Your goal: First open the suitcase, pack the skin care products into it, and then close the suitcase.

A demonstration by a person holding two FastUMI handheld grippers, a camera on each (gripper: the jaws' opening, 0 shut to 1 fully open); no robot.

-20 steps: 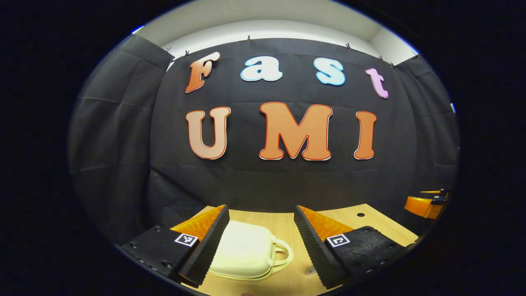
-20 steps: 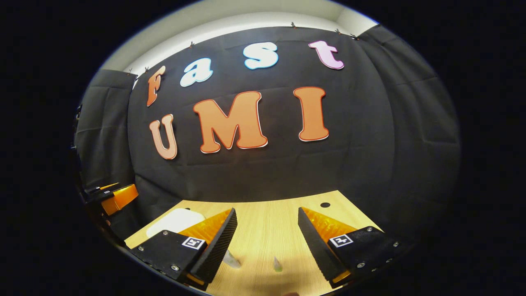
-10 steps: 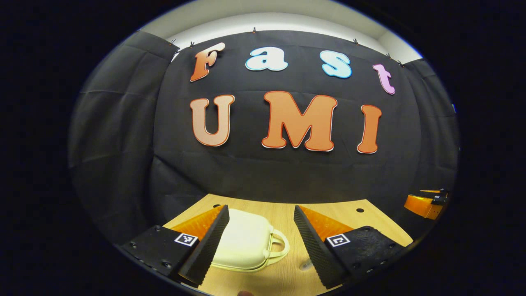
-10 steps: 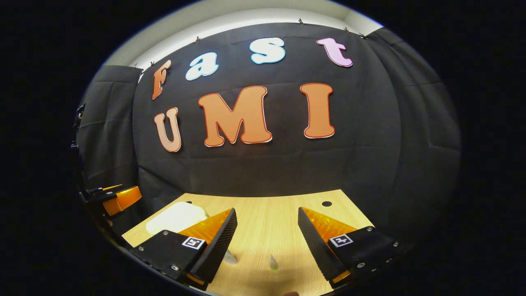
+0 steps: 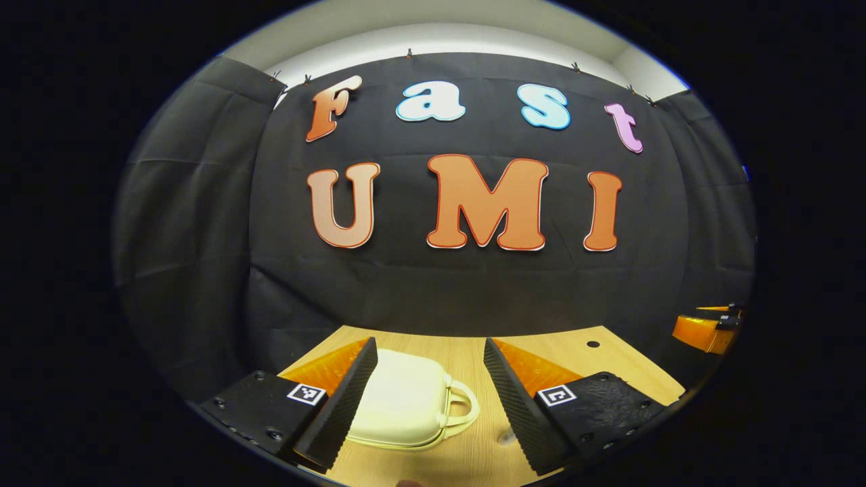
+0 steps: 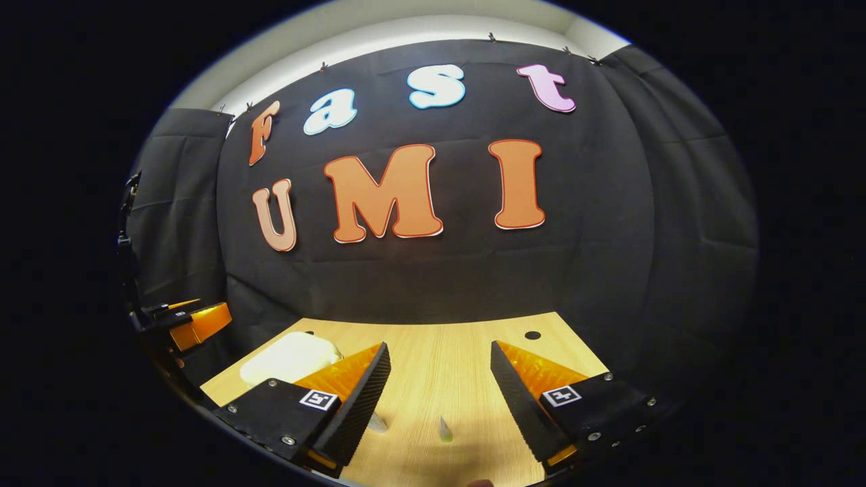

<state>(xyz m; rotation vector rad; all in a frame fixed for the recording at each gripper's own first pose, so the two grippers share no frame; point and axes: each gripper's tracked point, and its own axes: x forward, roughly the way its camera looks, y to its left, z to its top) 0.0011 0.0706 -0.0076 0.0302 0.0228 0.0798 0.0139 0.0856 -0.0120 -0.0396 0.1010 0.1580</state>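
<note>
In the left gripper view the suitcase (image 5: 404, 400) sits a little higher between the left tongs (image 5: 426, 392) than a second ago, with more table (image 5: 575, 355) showing beyond it. In the right gripper view, more of the suitcase (image 6: 291, 355) shows, and the small product (image 6: 444, 430) lies slightly farther left and higher.
</note>
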